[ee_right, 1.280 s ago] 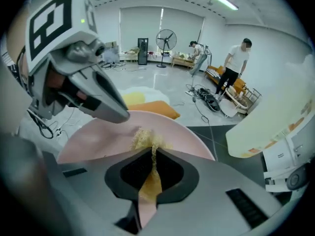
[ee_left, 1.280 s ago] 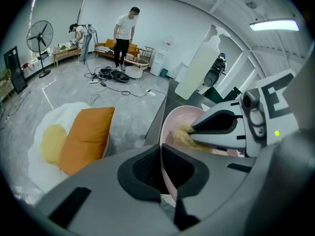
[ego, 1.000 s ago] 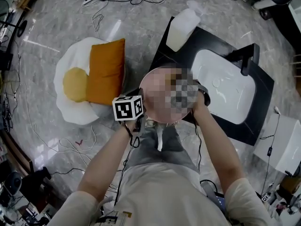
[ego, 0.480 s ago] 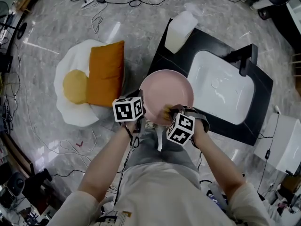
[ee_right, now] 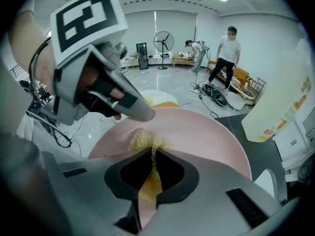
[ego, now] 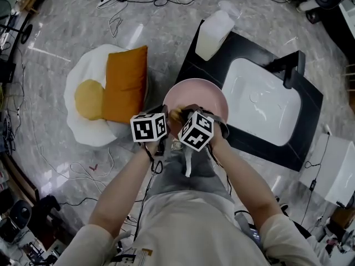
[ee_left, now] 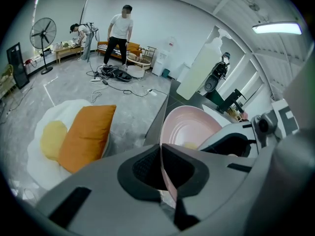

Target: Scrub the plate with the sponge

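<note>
Fingers (ee_left: 141, 167) of the left gripper (ee_left: 162, 154) pinch the plate (ee_left: 189, 127) by its rim, holding it tilted at frame centre so the right gripper (ee_right: 152, 156), clamped on the sponge (ee_right: 146, 140), can rub its face.

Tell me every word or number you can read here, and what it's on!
No words or numbers can be read here.
Marker cube on the left gripper: a black-and-white square pattern only, no letters.
Marker cube on the right gripper: the same kind of pattern, no letters.
White jug: orange print, too blurred to read.
</note>
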